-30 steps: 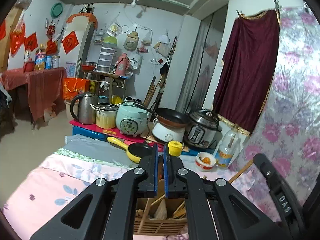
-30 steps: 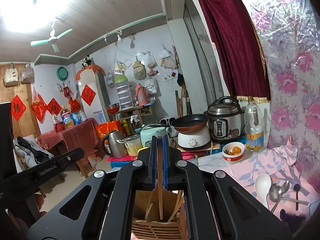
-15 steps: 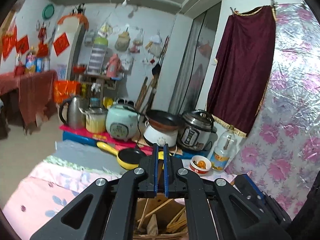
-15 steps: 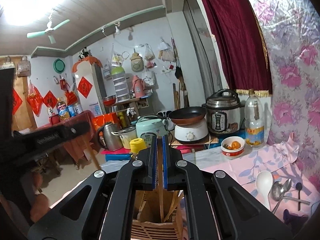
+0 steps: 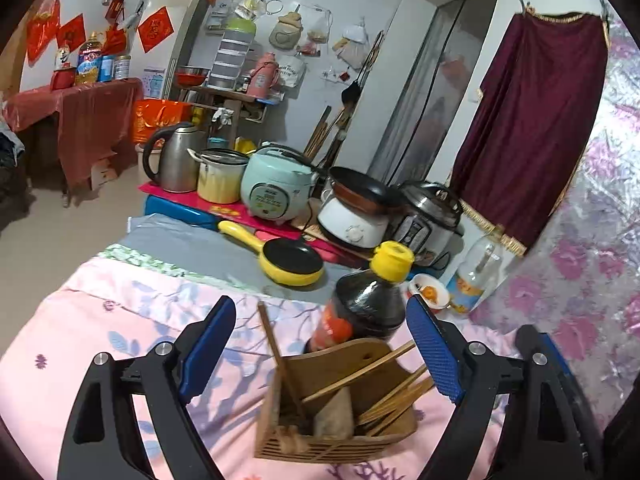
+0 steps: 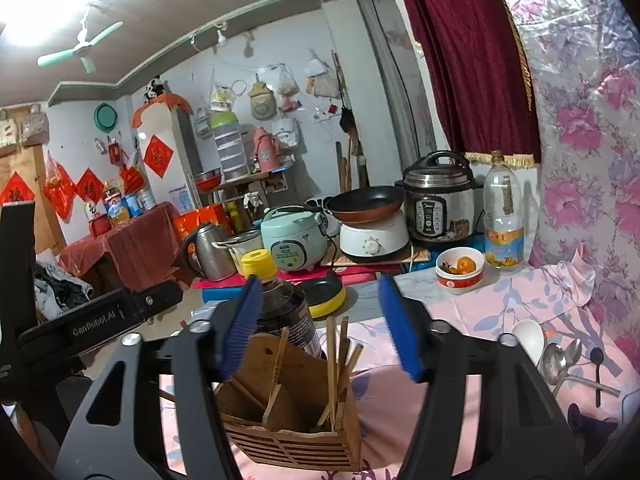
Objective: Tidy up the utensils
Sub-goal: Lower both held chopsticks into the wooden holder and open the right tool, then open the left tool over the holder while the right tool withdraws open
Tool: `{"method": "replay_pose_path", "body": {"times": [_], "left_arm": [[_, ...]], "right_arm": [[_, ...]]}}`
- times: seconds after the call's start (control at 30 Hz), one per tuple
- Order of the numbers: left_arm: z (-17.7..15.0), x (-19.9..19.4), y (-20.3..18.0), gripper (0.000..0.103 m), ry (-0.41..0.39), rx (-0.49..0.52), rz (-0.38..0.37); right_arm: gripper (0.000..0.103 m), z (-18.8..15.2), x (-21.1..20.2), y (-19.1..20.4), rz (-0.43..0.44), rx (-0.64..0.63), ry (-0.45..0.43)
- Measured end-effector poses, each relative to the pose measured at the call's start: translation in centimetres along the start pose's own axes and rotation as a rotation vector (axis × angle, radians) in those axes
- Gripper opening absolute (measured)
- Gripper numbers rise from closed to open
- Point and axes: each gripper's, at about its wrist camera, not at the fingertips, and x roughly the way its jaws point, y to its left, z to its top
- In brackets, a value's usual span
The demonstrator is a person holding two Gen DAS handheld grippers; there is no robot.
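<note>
So from the left wrist view, the left gripper (image 5: 320, 344) is hanging over the wooden utensil holder (image 5: 336, 412) with its blue pads spread wide apart and nothing between them. The holder is sitting right below the gap on the pink flowered cloth (image 5: 100, 344), and wooden chopsticks (image 5: 360, 372) are sticking out of it at all sorts of angles, one leaning off toward the left pad. A dark sauce bottle (image 5: 364, 308) with a yellow cap is standing just beyond the holder, nearer the right pad. From the right wrist view, the right gripper (image 6: 320, 328) is also gaping open and empty, with the same holder (image 6: 292, 408) below and between its pads and the bottle (image 6: 284, 308) just behind its left pad. Off past the right pad, well apart from the holder, a white spoon (image 6: 528, 340) and some metal spoons (image 6: 560, 360) are lying loose on the cloth. My guess is the chopstick part is wrapping up, and the next move is the right gripper swinging out to those spoons, closing on a handle and carrying it to the holder without bumping that bottle.
</note>
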Motion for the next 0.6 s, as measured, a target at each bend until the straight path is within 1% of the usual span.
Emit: {"method": "replay_pose_path", "body": {"times": [0.07,0.2,0.43,0.53,0.6], "left_arm": [[0.1,-0.2,0.2,0.088,0.006,-0.004,0.003],[0.2,-0.9,0.5,0.095,-0.011,-0.015,0.022],[0.0,-1.8,0.5,0.096,-0.019,-0.007,0.087],[-0.2,-2.6,0.6,0.096,-0.013,-0.008,0.09],[-0.5,-3.6,0.8,0.096,-0.011,-0.012,0.093]], "right_arm": [[0.069,0.1,-0.1,-0.3,-0.003,0.008,-0.005],[0.08,0.4,-0.2,-0.9,-0.019,0.027,-0.012],[0.081,0.4,-0.3,-0.8,-0.02,0.031,0.014],[0.081,0.3,-0.8,-0.2,-0.012,0.017,0.021],[0.083,0.0,-1.5,0.2,-0.006,0.011,0.026]]}}
